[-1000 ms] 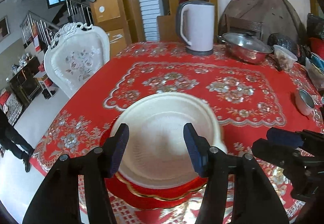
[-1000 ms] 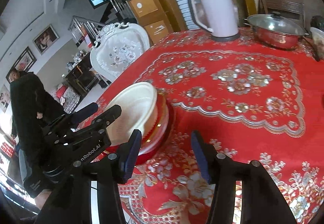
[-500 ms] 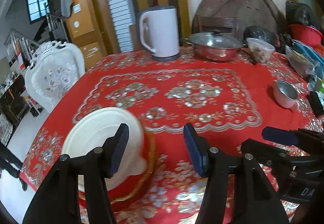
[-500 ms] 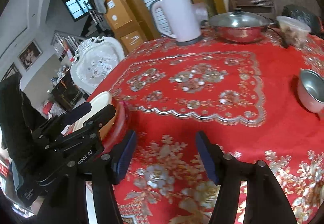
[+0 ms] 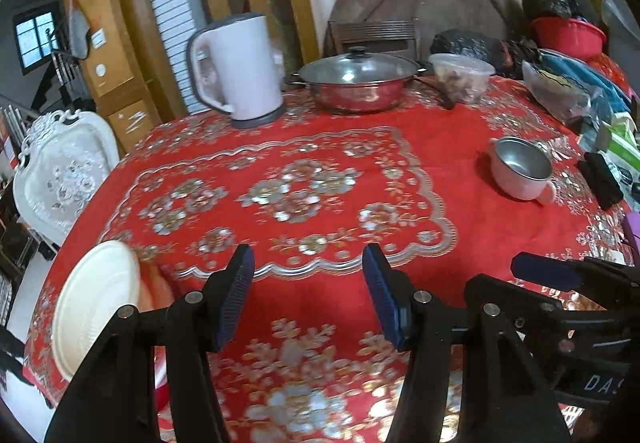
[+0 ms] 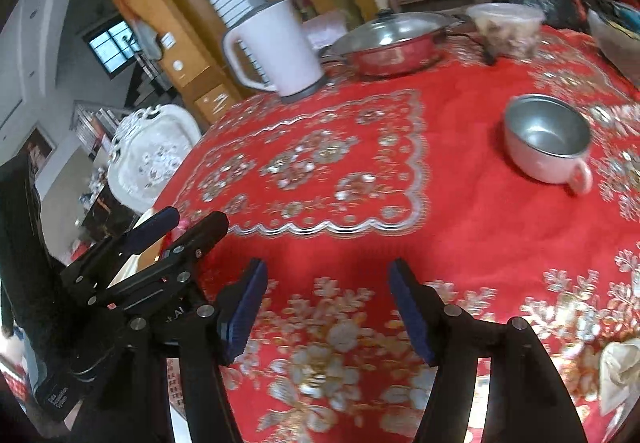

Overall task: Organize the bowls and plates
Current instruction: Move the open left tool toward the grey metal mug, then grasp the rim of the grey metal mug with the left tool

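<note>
With both the left gripper [image 5: 308, 295] and right gripper [image 6: 328, 313] held wide open and empty above the red tablecloth [image 5: 328, 179], the steel bowl [image 6: 546, 137], standing well apart from the white bowl [image 5: 94, 307] stacked at the table's left edge, is best approached rim-on and level.

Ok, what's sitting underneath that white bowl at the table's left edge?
Under the white bowl a strip of red plate shows at its right side, blurred. The left gripper's finger hides the lower part, so anything else stacked there cannot be made out.
</note>
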A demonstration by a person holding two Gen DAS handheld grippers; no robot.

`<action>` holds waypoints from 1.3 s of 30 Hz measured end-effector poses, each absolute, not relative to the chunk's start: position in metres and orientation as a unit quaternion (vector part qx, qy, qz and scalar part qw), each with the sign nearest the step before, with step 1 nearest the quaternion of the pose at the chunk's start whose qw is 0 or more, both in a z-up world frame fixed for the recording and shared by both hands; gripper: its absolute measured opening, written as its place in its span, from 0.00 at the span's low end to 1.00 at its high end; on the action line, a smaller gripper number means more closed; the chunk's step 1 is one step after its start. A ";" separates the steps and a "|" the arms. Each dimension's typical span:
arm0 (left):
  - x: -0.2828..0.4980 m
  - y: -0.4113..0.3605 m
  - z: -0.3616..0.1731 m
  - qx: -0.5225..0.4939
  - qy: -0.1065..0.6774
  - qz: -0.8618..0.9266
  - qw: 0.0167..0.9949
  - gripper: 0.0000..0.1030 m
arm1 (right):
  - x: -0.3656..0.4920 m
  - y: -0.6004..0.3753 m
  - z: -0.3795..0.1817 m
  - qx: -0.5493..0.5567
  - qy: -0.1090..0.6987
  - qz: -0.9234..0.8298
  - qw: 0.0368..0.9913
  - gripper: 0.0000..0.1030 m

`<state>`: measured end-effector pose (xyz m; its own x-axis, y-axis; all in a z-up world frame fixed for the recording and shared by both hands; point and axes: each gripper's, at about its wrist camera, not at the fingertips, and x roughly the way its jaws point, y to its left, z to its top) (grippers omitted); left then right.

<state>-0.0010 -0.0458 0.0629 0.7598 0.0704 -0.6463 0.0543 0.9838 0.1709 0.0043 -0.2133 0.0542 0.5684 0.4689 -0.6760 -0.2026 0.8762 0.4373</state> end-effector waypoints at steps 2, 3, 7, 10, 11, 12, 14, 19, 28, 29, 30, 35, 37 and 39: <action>0.003 -0.056 0.061 0.091 0.350 -0.005 0.932 0.53 | 0.004 -0.223 0.053 0.161 0.423 0.184 0.873 0.64; 0.005 -0.061 0.060 0.092 0.350 -0.007 0.932 0.53 | 0.005 -0.229 0.052 0.164 0.422 0.180 0.873 0.64; 0.011 -0.079 0.056 0.099 0.354 -0.020 0.930 0.53 | 0.005 -0.246 0.049 0.172 0.421 0.166 0.875 0.65; 0.015 -0.092 0.054 0.104 0.355 -0.029 0.929 0.53 | 0.007 -0.255 0.045 0.178 0.424 0.159 0.874 0.65; 0.017 -0.095 0.053 0.106 0.355 -0.030 0.928 0.53 | 0.007 -0.258 0.044 0.181 0.424 0.157 0.873 0.65; 0.018 -0.098 0.052 0.107 0.356 -0.031 0.928 0.53 | 0.008 -0.260 0.043 0.182 0.425 0.155 0.873 0.65; 0.022 -0.103 0.051 0.107 0.358 -0.035 0.927 0.53 | 0.009 -0.265 0.041 0.182 0.425 0.151 0.873 0.66; 0.031 -0.115 0.047 0.107 0.365 -0.043 0.924 0.53 | 0.013 -0.275 0.039 0.181 0.426 0.139 0.875 0.67; 0.045 -0.130 0.037 0.108 0.376 -0.054 0.919 0.53 | 0.024 -0.292 0.030 0.191 0.434 0.128 0.871 0.68; 0.047 -0.133 0.036 0.109 0.378 -0.056 0.918 0.53 | 0.024 -0.293 0.030 0.192 0.434 0.127 0.871 0.68; 0.048 -0.135 0.035 0.110 0.379 -0.057 0.917 0.53 | 0.024 -0.296 0.030 0.193 0.434 0.125 0.871 0.68; 0.055 -0.147 0.033 0.116 0.379 -0.062 0.916 0.53 | 0.028 -0.311 0.029 0.197 0.434 0.113 0.872 0.69; 0.060 -0.153 0.033 0.114 0.382 -0.071 0.914 0.53 | 0.030 -0.320 0.031 0.197 0.433 0.106 0.873 0.70; 0.067 -0.160 0.033 0.116 0.386 -0.076 0.912 0.53 | 0.031 -0.332 0.036 0.196 0.428 0.092 0.877 0.70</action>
<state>0.0670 -0.1596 0.0331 0.6907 -0.0484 -0.7215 0.2271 0.9618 0.1528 0.0308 -0.3322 0.0363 0.6169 0.3290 -0.7150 0.0068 0.9062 0.4228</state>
